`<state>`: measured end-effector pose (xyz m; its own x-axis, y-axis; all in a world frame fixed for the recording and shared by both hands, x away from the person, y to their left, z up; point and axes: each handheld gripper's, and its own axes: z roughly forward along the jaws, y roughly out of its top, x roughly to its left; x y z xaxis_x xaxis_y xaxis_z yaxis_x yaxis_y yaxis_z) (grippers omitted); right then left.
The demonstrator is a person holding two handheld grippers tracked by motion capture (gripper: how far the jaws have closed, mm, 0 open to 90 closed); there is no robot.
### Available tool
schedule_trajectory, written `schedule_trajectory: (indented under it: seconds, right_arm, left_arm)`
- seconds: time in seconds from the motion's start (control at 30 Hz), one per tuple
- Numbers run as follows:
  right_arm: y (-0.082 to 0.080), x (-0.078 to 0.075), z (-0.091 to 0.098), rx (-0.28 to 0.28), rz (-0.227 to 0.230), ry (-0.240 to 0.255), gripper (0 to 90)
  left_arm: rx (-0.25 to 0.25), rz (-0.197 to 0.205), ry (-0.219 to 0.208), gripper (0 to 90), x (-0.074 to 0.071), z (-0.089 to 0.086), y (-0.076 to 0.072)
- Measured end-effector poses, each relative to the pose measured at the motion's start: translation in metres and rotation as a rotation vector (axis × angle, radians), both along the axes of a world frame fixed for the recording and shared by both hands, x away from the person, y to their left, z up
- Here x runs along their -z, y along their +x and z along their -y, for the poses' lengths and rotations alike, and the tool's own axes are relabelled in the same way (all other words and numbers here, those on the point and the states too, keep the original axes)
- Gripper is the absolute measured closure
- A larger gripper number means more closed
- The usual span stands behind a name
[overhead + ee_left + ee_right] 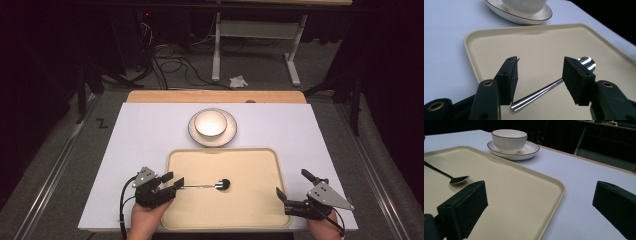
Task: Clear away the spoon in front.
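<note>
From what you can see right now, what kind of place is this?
Probably a lab or recording studio, not a dining room: black curtains surround the table, loose cables lie on the carpet, and a second workbench stands behind.

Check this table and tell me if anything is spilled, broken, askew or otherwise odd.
Nothing stands out. The bowl sits upright on its saucer, the spoon lies flat on the tray, and no spill or damage shows. The left gripper is open around the spoon's handle.
</note>
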<state>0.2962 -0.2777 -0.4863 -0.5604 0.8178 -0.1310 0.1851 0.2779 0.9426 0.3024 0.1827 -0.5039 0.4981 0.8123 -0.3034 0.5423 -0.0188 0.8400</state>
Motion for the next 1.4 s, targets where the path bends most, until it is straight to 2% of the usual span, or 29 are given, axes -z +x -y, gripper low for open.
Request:
schedule_trajectory:
  seconds: [0.03, 0.1, 0.23, 0.3, 0.4, 0.57, 0.93, 1.07, 1.17, 1.3, 1.33, 1.4]
  right_arm:
    - [0.0, 0.0, 0.0, 0.001, -0.001, 0.001, 0.4]
    - [0.0, 0.0, 0.0, 0.001, -0.002, 0.0, 0.4]
    - [0.0, 0.0, 0.001, 0.0, -0.001, 0.001, 0.5]
    - [0.0, 0.0, 0.001, -0.001, -0.001, 0.0, 0.4]
    - [0.0, 0.0, 0.0, -0.001, -0.004, 0.004, 0.4]
    - [-0.001, -0.001, 0.001, -0.001, -0.002, 0.008, 0.4]
    - [0.0, 0.0, 0.001, -0.003, -0.002, 0.006, 0.4]
    - [-0.001, 0.0, 0.0, -0.001, -0.006, 0.009, 0.4]
    - [0.0, 0.0, 0.0, -0.003, -0.002, 0.004, 0.4]
    - [0.0, 0.0, -0.001, -0.009, -0.001, 0.001, 0.4]
    - [0.0, 0.0, -0.001, -0.009, 0.0, 0.001, 0.4]
    - [0.0, 0.0, 0.0, -0.002, -0.002, 0.003, 0.4]
  left_arm:
    - [0.013, 0.001, 0.033, 49.1, -0.001, 0.003, -0.002]
    - [0.041, -0.005, 0.082, 58.1, -0.002, 0.007, -0.004]
    - [0.118, -0.014, 0.239, 83.8, 0.001, 0.016, -0.009]
    - [0.123, -0.039, 0.299, 89.1, 0.005, 0.021, -0.009]
    - [0.116, -0.064, 0.334, 90.0, 0.008, 0.023, -0.007]
    - [0.112, -0.076, 0.325, 90.0, 0.008, 0.023, -0.006]
    - [0.115, -0.087, 0.335, 90.0, 0.011, 0.025, -0.005]
    - [0.072, -0.061, 0.333, 90.0, 0.007, 0.02, 0.001]
    - [0.039, -0.072, 0.351, 90.0, 0.01, 0.016, 0.014]
    - [0.047, -0.102, 0.362, 90.0, 0.012, 0.016, 0.018]
    - [0.053, -0.109, 0.36, 90.0, 0.012, 0.018, 0.017]
    - [0.076, -0.111, 0.385, 90.0, 0.012, 0.02, 0.012]
